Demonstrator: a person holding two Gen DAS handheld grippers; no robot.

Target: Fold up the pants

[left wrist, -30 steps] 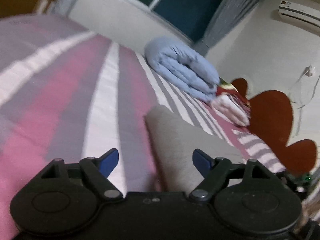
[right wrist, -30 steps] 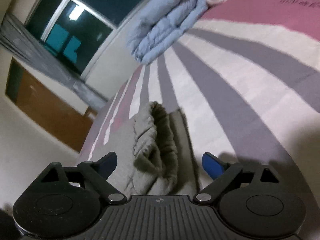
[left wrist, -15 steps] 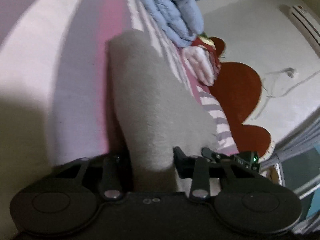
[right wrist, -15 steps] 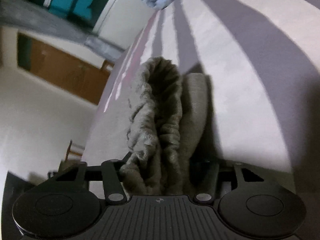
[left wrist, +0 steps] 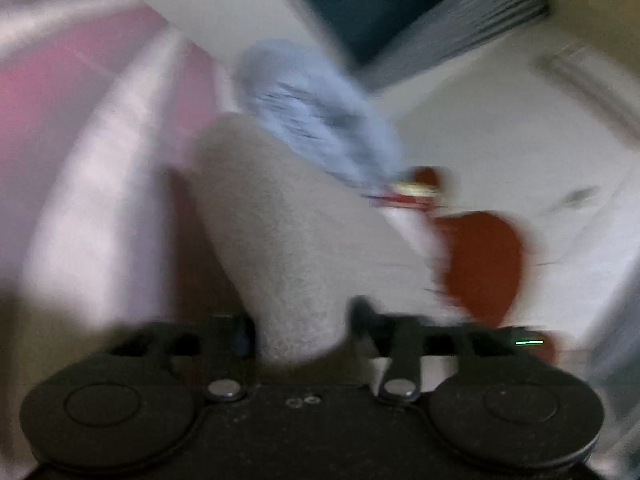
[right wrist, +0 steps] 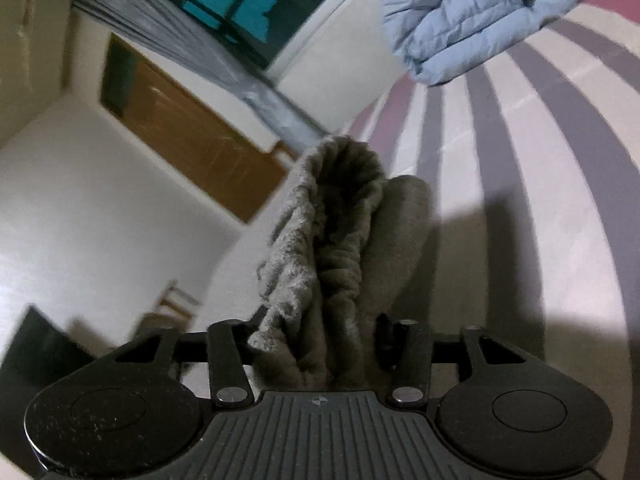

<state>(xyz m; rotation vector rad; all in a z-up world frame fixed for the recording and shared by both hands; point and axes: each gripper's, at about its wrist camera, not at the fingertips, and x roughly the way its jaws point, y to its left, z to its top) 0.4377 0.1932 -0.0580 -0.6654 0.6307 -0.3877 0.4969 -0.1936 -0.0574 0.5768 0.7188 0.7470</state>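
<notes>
Here both claws pinch grey pants: left claw [left wrist: 298, 334] on smooth end, right claw [right wrist: 316, 340] on bunched waistband.

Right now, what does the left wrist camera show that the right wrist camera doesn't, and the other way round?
Only the left wrist view shows the rust-red curved headboard, and it is motion-blurred. Only the right wrist view shows the brown wooden door and the pants' gathered waistband. Both show jaws closed on the grey fleece pants, the folded pale blue quilt and the pink, grey and white striped bedsheet.
</notes>
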